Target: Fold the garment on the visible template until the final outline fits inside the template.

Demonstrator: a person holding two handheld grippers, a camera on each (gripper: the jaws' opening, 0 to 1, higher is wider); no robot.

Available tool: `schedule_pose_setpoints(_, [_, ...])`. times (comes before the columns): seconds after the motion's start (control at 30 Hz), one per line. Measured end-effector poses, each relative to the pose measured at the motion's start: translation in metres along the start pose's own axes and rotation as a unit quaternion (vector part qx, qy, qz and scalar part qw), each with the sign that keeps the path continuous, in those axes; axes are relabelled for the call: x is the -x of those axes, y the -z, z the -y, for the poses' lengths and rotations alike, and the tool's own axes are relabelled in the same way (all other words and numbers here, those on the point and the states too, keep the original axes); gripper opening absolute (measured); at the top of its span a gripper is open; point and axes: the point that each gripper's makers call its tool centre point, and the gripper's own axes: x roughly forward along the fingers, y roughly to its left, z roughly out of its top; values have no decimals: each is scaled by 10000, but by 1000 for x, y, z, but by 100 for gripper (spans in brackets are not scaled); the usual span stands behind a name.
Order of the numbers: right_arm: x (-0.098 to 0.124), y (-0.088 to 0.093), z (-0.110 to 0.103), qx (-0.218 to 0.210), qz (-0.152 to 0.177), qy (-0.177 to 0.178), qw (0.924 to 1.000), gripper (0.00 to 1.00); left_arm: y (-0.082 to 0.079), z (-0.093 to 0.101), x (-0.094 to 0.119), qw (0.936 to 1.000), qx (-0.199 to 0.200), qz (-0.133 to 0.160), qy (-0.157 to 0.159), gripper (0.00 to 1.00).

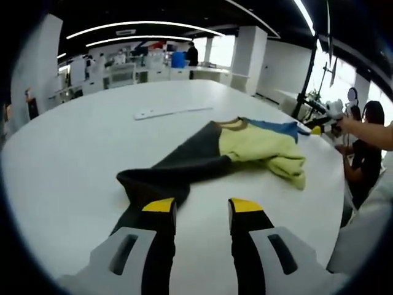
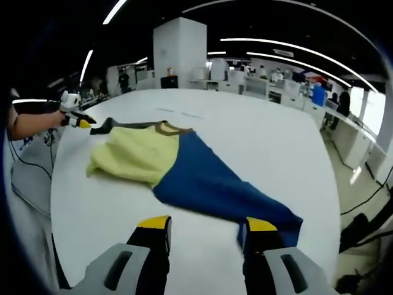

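The garment (image 1: 239,150) is spread on the white table (image 1: 73,160). The left hand-held gripper (image 1: 201,206) and right hand-held gripper (image 2: 208,224) are held apart, gripping nothing.

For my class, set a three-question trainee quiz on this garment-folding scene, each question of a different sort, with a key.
1. True or false: the left gripper has its jaws spread apart.
2. Which sleeve of the garment reaches toward the right gripper? A) dark grey B) blue C) red
3. Fill in: the garment's middle panel is pale ____.

Key: 1 true; both yellow-tipped jaws stand apart above the white table, near the dark sleeve. 2 B, the blue sleeve. 3 yellow.
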Motion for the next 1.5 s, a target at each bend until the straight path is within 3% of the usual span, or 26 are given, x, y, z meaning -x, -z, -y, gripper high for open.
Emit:
schedule_pose_setpoints(0.57, [-21, 1, -35, 118, 15, -397, 9991, 42, 16, 40, -13, 9990, -126, -111, 411, 29])
schedule_pose_setpoints(1.5, [-49, -3, -106, 249, 95, -1104, 9935, 38, 20, 94, -40, 9945, -330, -167, 976, 26])
